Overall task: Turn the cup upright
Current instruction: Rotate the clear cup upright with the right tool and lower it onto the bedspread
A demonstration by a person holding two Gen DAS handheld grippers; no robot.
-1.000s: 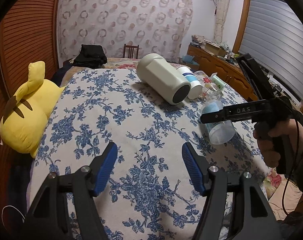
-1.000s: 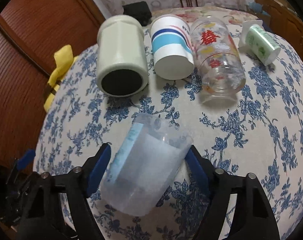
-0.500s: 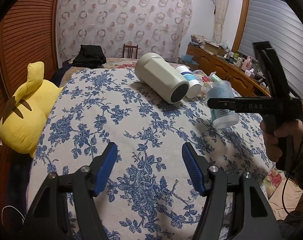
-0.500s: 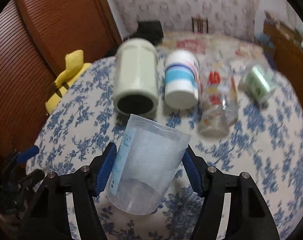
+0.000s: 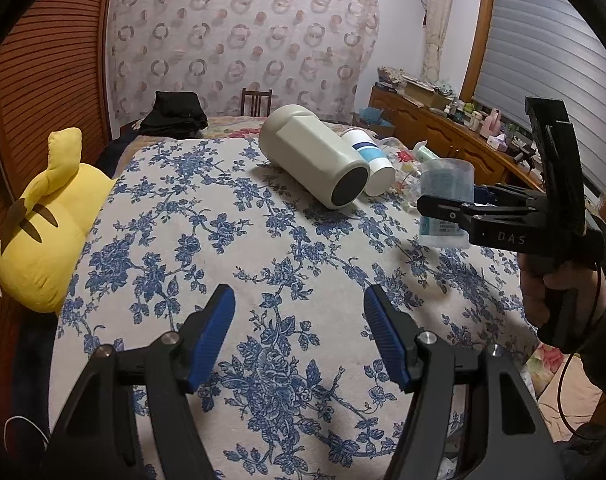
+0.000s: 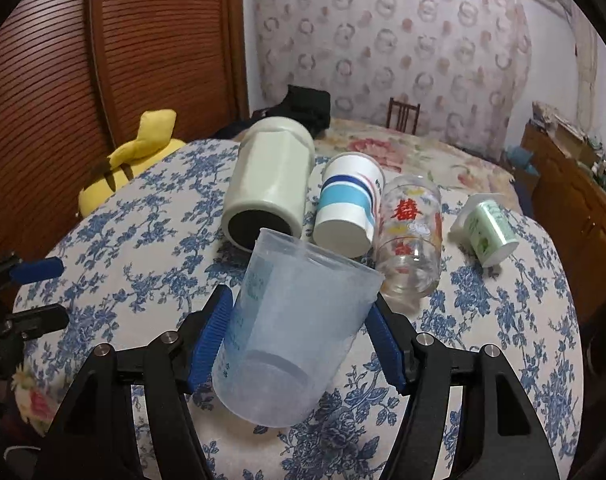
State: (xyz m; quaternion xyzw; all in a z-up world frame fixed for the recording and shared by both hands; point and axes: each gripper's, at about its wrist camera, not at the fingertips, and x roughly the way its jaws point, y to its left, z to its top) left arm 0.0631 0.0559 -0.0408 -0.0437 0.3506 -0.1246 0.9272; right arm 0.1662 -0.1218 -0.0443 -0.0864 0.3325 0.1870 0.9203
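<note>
Gripping the translucent plastic cup (image 6: 295, 328) across its body, the right gripper (image 6: 299, 332) has its blue pads (image 6: 213, 336) pressed against both sides, and the cup hangs clear above the floral tablecloth (image 6: 503, 320). Mouth up, base down, leaning a touch in the wrist view; from the left-hand camera the cup (image 5: 445, 200) reads close to upright, so the flip itself looks about done and what remains, by my reckoning, is the set-down. Holding it at mid-height makes sense: the bottom stays free to meet the cloth flat.

Over on the other side, the left gripper (image 5: 299, 336) hovers low over bare cloth with its fingers spread wide and nothing between them, out of the way.

Behind the cup lies a row of tipped containers: a big pale green jar (image 6: 269, 180), a striped paper cup (image 6: 349, 208), a printed drinking glass (image 6: 411, 240) and a small green yogurt cup (image 6: 487, 228), all on their sides. That crowd explains the open patch in front being the likely landing spot. Soft cloth could let a light cup wobble on release.
</note>
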